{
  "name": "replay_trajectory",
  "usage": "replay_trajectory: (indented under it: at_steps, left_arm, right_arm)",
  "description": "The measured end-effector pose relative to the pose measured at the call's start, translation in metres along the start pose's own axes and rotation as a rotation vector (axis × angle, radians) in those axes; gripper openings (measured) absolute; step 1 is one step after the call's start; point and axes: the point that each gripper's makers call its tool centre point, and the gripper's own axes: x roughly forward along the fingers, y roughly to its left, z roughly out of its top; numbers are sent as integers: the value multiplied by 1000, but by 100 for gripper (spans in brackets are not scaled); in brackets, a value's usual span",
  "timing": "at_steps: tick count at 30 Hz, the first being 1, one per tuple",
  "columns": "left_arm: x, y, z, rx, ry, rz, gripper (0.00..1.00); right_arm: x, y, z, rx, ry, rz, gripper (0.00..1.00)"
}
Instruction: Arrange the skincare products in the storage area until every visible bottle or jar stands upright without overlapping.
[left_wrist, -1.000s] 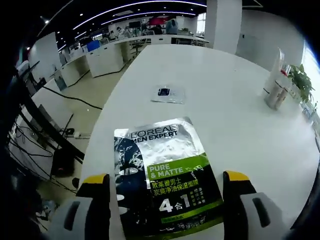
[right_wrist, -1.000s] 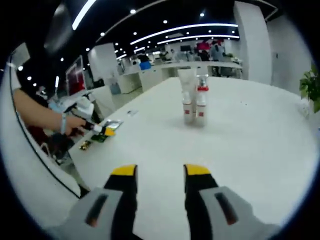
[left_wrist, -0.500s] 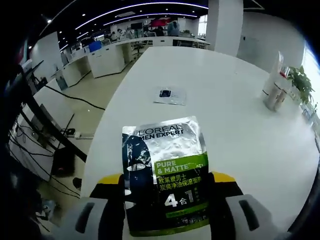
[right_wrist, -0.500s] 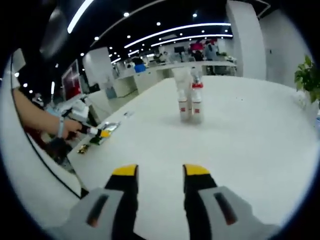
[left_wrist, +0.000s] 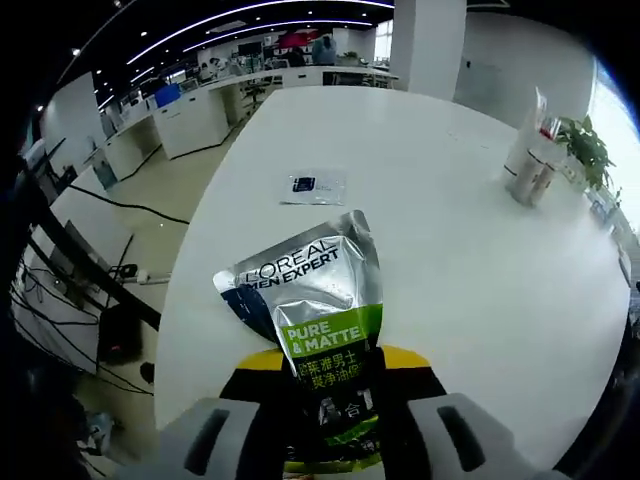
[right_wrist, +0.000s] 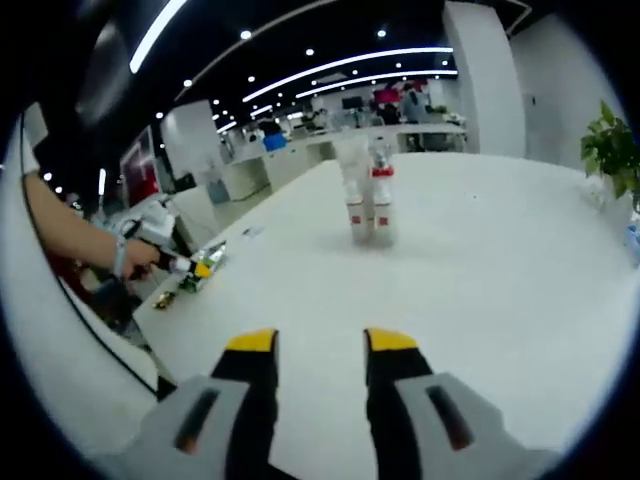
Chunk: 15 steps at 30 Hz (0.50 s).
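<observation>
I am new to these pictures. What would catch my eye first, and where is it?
First, the silver and green face mask sachet, pinched between the fingers of the left gripper low in the left gripper view, near the edge of the white table. Next, the two upright bottles standing close together mid-table, beyond the open right gripper.

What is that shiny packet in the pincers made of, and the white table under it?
The packet looks like metallised foil or plastic film: silvery, mirror-glossy, with printed green and black panels, and it creases and bends where the left gripper pinches it. The table looks like a smooth white laminate or painted board with a soft sheen; its core cannot be told.
</observation>
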Motion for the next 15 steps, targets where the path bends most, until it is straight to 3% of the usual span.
replay_trajectory:
  at_steps: [3,4,6,10,15]
  left_arm:
    - [-1,-9,0,-38,21,-44,18]
    - [-2,-17,2,-39,20,-91,16]
    - [-6,-15,1,-53,48,-91,14]
    - [-18,-38,14,-133,-2,-205,10]
    - [-39,-70,34,-153,-73,-319,8]
  right_arm:
    - [-1,-3,-2,17,1,0,31]
    - [-1,-3,-2,19,0,1,31]
    - [0,0,0,14,0,13,31]
    - [2,4,8,25,-9,45,30]
    - [13,18,23,84,-32,107,30]
